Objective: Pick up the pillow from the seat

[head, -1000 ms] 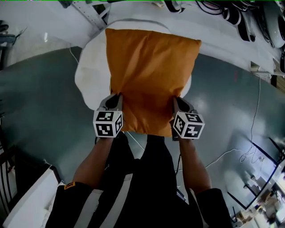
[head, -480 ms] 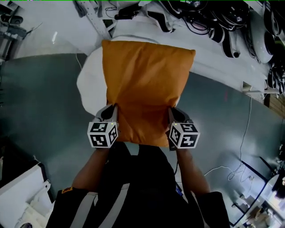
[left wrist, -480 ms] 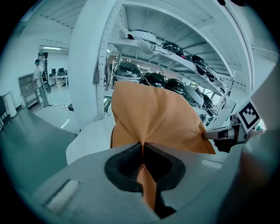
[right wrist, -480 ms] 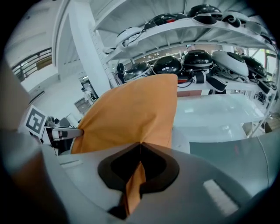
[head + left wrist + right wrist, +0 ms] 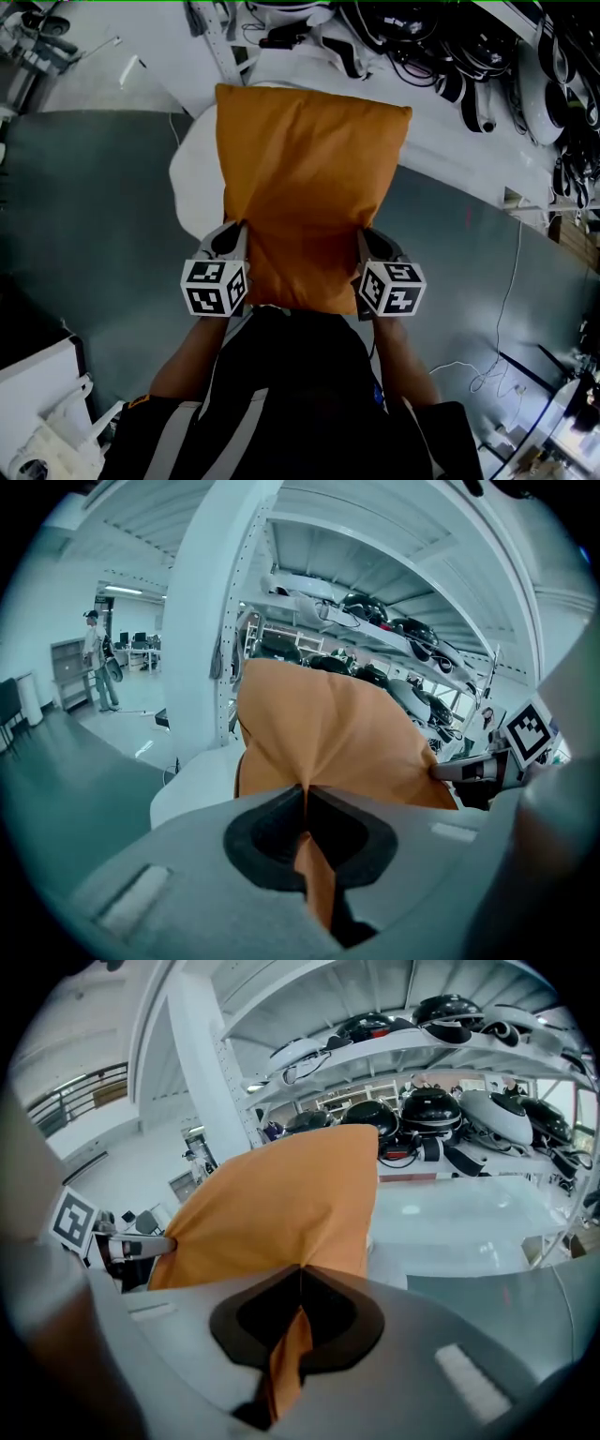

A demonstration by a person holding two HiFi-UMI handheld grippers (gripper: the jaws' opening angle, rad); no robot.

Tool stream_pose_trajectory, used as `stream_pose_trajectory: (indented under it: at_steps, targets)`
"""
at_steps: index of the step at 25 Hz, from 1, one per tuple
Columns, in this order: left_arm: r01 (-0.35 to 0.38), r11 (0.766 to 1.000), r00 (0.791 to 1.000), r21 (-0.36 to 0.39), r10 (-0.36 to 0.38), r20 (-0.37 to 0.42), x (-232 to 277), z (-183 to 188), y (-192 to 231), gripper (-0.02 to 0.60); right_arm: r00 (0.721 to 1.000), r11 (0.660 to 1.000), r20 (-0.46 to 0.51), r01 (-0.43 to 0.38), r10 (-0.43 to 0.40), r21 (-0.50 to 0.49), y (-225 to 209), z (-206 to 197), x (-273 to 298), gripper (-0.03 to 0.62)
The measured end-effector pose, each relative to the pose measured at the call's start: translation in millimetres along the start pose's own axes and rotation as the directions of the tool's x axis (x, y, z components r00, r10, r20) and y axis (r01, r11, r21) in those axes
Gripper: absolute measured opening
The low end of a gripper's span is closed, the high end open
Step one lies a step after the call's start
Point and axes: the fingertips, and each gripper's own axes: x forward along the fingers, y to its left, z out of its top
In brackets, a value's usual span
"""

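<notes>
Nearest the person, the left gripper (image 5: pixel 236 242) and the right gripper (image 5: pixel 366 246) each have their jaws pinched together on a fold of fabric from the orange pillow (image 5: pixel 309 178). One grips near its left corner and one near its right (a strip of orange cloth shows squeezed between the pads in both gripper views). The pillow hangs spread between them over the rounded white seat (image 5: pixel 192 173), which stands on the grey-green floor (image 5: pixel 84 206). Beyond it, white shelves (image 5: pixel 394 1049) hold a row of rounded black and white devices (image 5: pixel 431 1110) with dark cables among them.
</notes>
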Motion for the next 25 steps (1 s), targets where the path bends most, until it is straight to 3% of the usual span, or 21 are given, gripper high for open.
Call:
stream_pose_trajectory:
  at_steps: [15, 25]
  targets:
    - [0.025, 0.999, 0.993, 0.039, -0.029, 0.111, -99.1, -5.2, -9.5, 0.006, 0.994, 0.999, 0.107, 0.015, -0.011, -0.035, 62.7, -11.2, -84.2, 0.008]
    - [0.057, 0.996, 0.981, 0.063, -0.068, 0.181, -161.2, -9.1, -19.1, 0.006, 0.984, 1.000, 0.177, 0.029, -0.028, -0.003, 97.3, -28.2, -138.6, 0.008]
